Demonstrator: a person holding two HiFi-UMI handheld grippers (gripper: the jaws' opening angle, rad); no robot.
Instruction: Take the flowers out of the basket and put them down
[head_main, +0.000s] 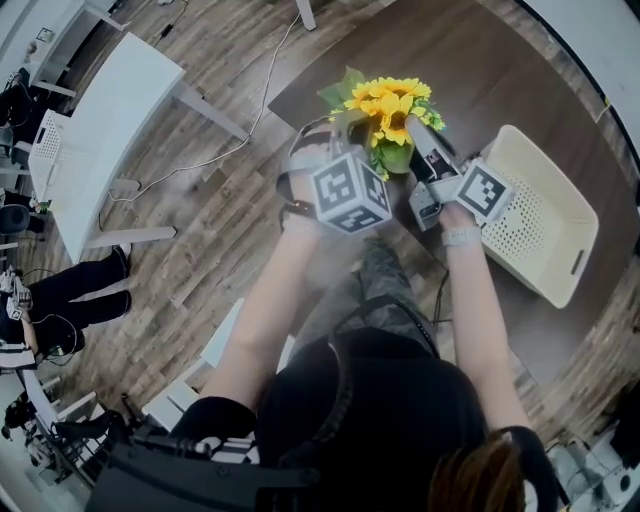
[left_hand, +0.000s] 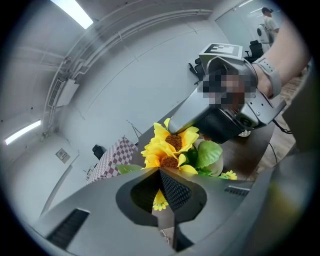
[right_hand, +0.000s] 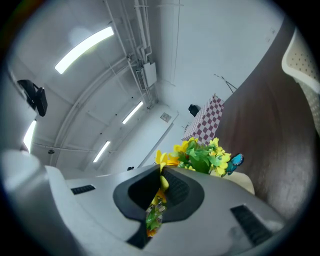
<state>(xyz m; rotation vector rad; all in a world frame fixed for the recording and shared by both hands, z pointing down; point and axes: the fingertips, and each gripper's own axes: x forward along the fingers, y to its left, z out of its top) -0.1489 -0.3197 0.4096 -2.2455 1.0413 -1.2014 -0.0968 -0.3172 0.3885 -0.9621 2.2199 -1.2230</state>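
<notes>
Head view: sunflower bouquet (head_main: 392, 108) held above the dark table (head_main: 480, 60), with left gripper (head_main: 338, 128) and right gripper (head_main: 418, 135) meeting at it. Cream perforated basket (head_main: 548, 225) stands on the table, just right of the bouquet.
Left gripper view: jaws clamped together, a small yellow bloom caught at the seam.
Right gripper view: jaws clenched on a yellow-green sprig of the bouquet.
</notes>
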